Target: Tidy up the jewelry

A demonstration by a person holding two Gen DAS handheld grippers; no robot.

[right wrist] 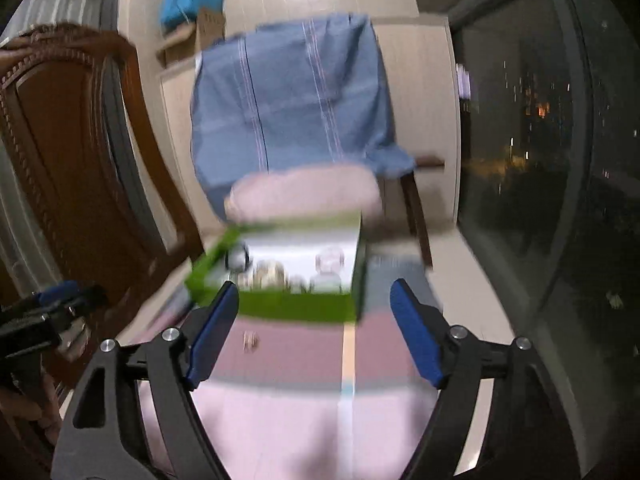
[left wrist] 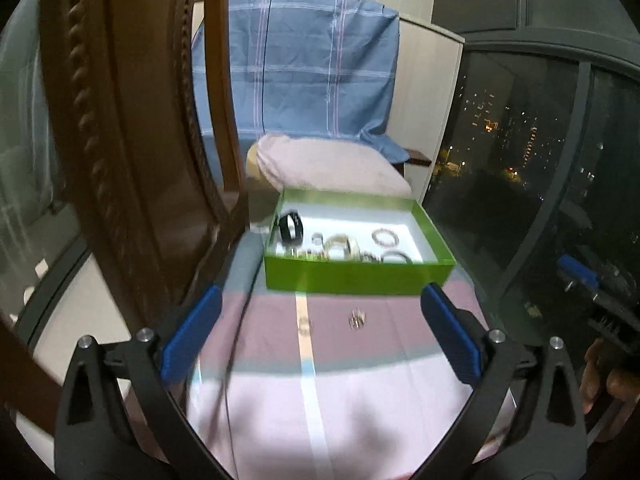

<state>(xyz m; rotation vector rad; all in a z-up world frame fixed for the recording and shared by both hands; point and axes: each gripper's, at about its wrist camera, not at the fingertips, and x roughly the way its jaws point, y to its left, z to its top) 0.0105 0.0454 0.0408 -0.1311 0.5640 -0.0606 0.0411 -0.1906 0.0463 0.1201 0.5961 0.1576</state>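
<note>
Two wide things fill the room: a blue checked cloth (left wrist: 296,64) draped over a chair, and the pink striped desk (left wrist: 352,380) covering. On it sits a green box (left wrist: 356,276) holding bangles (left wrist: 340,246) and a black bracelet (left wrist: 291,228). Loose rings (left wrist: 357,319) lie just before it. Left tool (left wrist: 320,320) and right tool (right wrist: 314,320) both gape, empty.

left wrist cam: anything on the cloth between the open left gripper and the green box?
Yes. In the left wrist view, two small jewelry pieces lie on the cloth between the left gripper and the green box.
</note>
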